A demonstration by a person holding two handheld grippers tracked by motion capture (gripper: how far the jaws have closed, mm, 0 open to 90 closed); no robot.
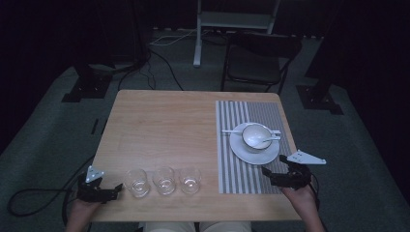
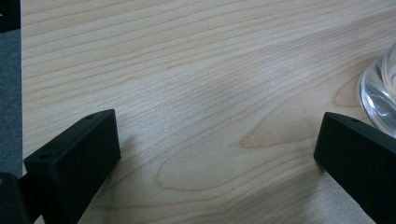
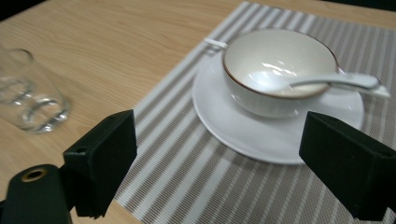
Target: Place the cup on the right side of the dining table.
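The left gripper [image 1: 117,187] rests at the near left corner of the wooden table [image 1: 164,125], its jaws spread apart with nothing between them but bare wood. Just to its right stands the nearest of three clear glasses, the left glass [image 1: 136,182], close to the jaw tips but not touching them as far as the high view tells; in the left gripper view its thick base [image 2: 380,93] shows at the right edge, just beyond the right-hand jaw. The middle glass [image 1: 164,180] and the right glass [image 1: 190,179] follow in a row along the near edge, each just beside the next. The right gripper [image 1: 267,173] sits at the near right, over the near end of the grey striped placemat [image 1: 241,169], jaws likewise wide apart and holding nothing. Just beyond it on the mat lies a white saucer [image 1: 246,153] bearing a white bowl [image 1: 255,134] with a dark rim, and a white spoon [image 1: 271,138] rests in the bowl, handle sticking out to the right. In the right gripper view the saucer [image 3: 224,121] and bowl [image 3: 261,60] lie ahead between the two jaws, near but apart from them, with the spoon [image 3: 345,81] across the bowl's rim and a blurred glass [image 3: 32,98] off to the left
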